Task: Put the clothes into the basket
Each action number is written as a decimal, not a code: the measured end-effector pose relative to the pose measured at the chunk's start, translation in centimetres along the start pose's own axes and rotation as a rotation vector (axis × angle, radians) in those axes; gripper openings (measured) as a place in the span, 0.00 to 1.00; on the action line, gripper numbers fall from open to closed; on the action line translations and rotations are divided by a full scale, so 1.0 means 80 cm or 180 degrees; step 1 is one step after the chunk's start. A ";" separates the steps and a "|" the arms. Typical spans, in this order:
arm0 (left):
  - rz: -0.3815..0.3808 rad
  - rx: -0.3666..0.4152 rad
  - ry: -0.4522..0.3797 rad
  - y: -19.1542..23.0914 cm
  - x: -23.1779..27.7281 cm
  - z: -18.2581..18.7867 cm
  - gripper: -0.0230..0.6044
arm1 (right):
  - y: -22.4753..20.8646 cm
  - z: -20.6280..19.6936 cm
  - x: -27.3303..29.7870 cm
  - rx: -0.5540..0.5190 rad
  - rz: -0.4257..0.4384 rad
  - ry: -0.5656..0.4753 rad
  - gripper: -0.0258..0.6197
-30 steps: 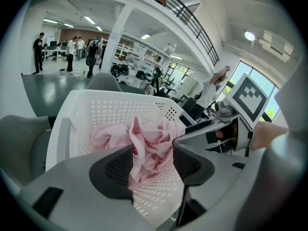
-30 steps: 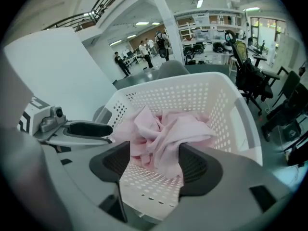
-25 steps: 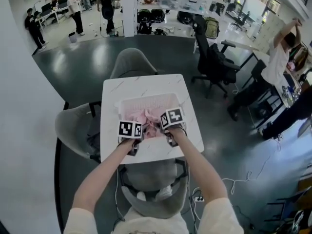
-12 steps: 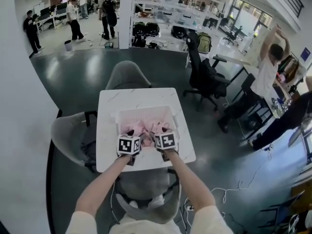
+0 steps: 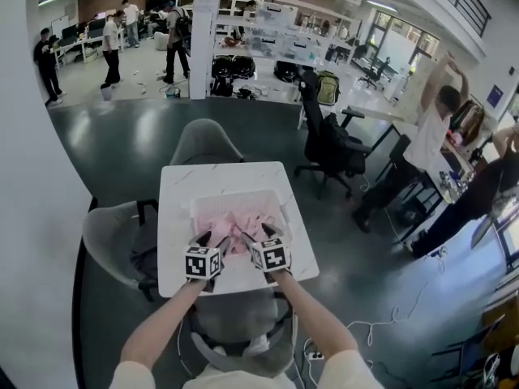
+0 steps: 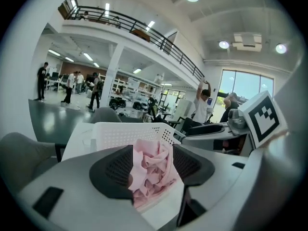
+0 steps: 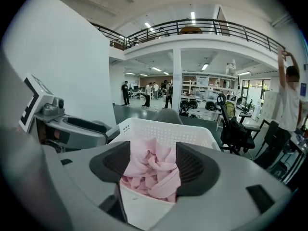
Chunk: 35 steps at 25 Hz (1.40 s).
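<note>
Just ahead of both sets of jaws, the clothes (image 5: 235,224) lie heaped inside the basket (image 5: 243,199) — pink, soft, light and crumpled. They would likely sag and trail, so they are best pinched at a thick fold near the heap's top. At the near rim the left gripper (image 5: 208,240) and right gripper (image 5: 261,233) hover side by side. Each is moderately open with nothing clamped — the cloth only shows through the gaps.

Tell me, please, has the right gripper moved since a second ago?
Yes: the right gripper drew back toward the near rim of the basket.
</note>
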State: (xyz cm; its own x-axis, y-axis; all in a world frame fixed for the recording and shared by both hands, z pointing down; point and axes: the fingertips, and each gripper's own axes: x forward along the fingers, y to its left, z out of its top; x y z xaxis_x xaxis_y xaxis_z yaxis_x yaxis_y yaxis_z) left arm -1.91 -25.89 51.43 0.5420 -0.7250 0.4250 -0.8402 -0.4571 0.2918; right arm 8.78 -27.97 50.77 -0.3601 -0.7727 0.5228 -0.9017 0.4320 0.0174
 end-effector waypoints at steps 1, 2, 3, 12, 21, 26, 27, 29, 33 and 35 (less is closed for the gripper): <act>-0.0005 0.0093 -0.0046 -0.004 -0.007 0.002 0.46 | 0.003 0.000 -0.004 0.0009 -0.0004 -0.0030 0.50; -0.0012 0.0182 -0.0091 -0.008 -0.015 0.006 0.46 | 0.006 -0.001 -0.008 0.0033 -0.0004 -0.0052 0.50; -0.0024 0.0256 -0.0129 -0.014 -0.024 0.009 0.46 | 0.009 -0.003 -0.011 0.0070 0.0001 -0.0066 0.50; -0.0072 0.0388 -0.0434 -0.045 -0.083 0.014 0.43 | 0.053 -0.014 -0.052 0.0259 0.0085 -0.0375 0.47; -0.0139 0.0317 -0.0589 -0.080 -0.132 -0.004 0.35 | 0.083 -0.037 -0.108 0.0221 0.0091 -0.0587 0.27; -0.0132 0.0486 -0.0673 -0.103 -0.151 -0.016 0.25 | 0.096 -0.042 -0.135 0.0193 0.0128 -0.0703 0.22; -0.0133 0.0518 -0.0673 -0.107 -0.154 -0.018 0.24 | 0.100 -0.042 -0.139 0.0199 0.0147 -0.0740 0.22; -0.0140 0.0563 -0.0662 -0.113 -0.164 -0.025 0.21 | 0.110 -0.041 -0.150 0.0209 0.0185 -0.0794 0.20; -0.0151 0.0591 -0.0704 -0.127 -0.194 -0.034 0.14 | 0.131 -0.033 -0.179 0.0205 0.0246 -0.0893 0.16; -0.0147 0.0597 -0.0741 -0.131 -0.207 -0.036 0.11 | 0.138 -0.030 -0.192 0.0243 0.0270 -0.0959 0.15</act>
State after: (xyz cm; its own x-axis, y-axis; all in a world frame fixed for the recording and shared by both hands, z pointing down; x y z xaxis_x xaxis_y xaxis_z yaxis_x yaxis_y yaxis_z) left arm -2.04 -7.60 43.76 0.5794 -0.7900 0.2008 -0.8150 -0.5638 0.1338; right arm 4.95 -10.21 45.00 -0.4792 -0.8433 0.2435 -0.8767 0.4734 -0.0856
